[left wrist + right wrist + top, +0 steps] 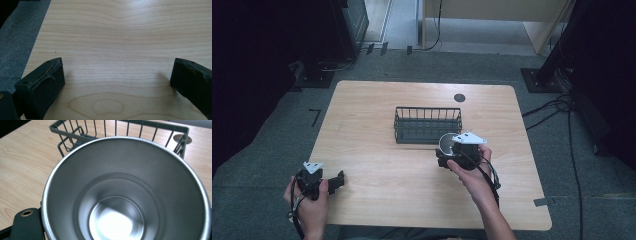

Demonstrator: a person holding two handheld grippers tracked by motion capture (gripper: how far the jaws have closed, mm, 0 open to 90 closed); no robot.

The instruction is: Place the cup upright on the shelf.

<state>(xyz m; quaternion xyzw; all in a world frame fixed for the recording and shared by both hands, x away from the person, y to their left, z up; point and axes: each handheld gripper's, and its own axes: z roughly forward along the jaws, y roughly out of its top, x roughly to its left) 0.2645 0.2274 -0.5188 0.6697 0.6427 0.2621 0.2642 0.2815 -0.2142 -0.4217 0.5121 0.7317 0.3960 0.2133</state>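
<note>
Steel cup [125, 192] sits clamped in the right gripper [451, 152], mouth toward that gripper's camera, empty inside, held just in front of the black wire basket [428, 125] at the middle of the wooden table [377, 170]. One jaw of it shows at the cup's lower left, against the wall. Left gripper [334, 181] rests near the table's front left edge, jaws spread wide over bare wood, nothing between them. Dark round disc [459, 97] lies beyond the basket.
</note>
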